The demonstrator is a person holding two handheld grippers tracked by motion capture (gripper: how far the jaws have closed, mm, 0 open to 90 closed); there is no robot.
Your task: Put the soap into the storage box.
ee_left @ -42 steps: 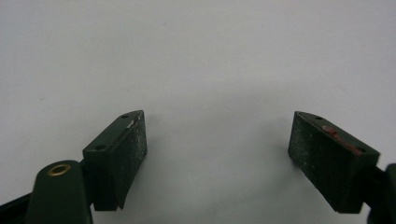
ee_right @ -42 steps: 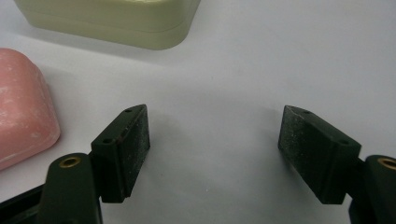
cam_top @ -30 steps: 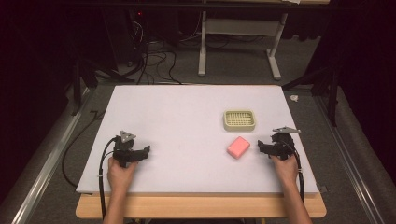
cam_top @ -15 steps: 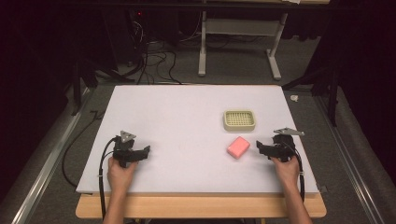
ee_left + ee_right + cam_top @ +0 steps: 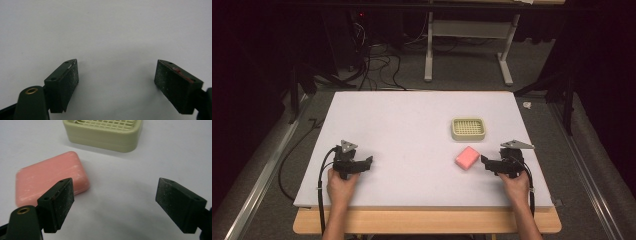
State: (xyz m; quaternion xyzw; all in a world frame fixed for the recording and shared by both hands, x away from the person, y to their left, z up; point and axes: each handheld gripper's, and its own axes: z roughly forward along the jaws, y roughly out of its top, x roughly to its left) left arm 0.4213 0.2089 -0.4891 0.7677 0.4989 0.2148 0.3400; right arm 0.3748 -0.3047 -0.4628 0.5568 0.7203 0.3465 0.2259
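We see the pink soap bar (image 5: 466,158) lying flat on the white table (image 5: 412,125) toward its right edge, just in front of the green soap dish (image 5: 468,128). Our right gripper (image 5: 485,162) sits just beside the bar, its jaws having just been opening, spread with nothing between them. Our left gripper (image 5: 369,161) rests near the front-left corner, jaws apart over bare surface.
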